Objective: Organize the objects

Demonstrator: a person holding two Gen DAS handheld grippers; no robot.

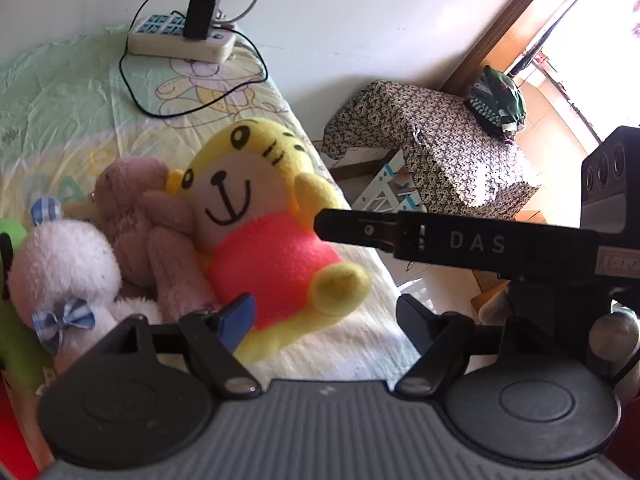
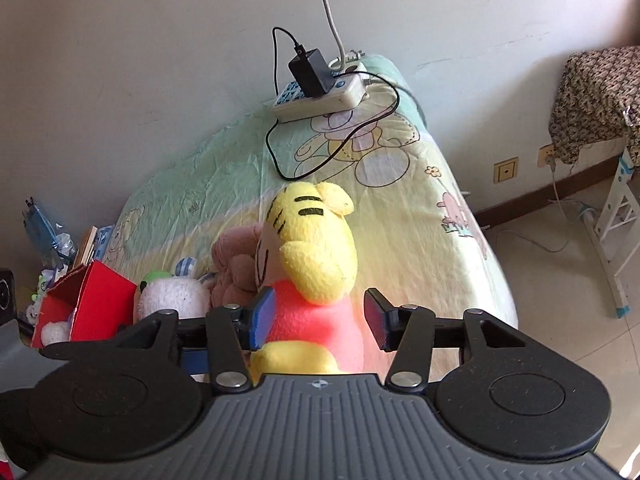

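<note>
A yellow tiger plush (image 1: 260,216) in a pink shirt lies on the bed, leaning on a pink-brown bear plush (image 1: 140,208) with a white bunny plush (image 1: 64,276) beside it. My left gripper (image 1: 324,320) is open, its jaws wide apart, just in front of the tiger's legs. The right gripper's finger (image 1: 360,228) reaches in from the right by the tiger's arm. In the right wrist view my right gripper (image 2: 318,318) is open, its pads on either side of the tiger's body (image 2: 312,280) with a gap at the right pad.
A power strip (image 1: 180,42) with a black adapter and cable lies at the bed's far end by the wall. A red box (image 2: 86,300) with small toys stands left of the plushes. A cloth-covered stand (image 1: 436,140) is on the floor to the right.
</note>
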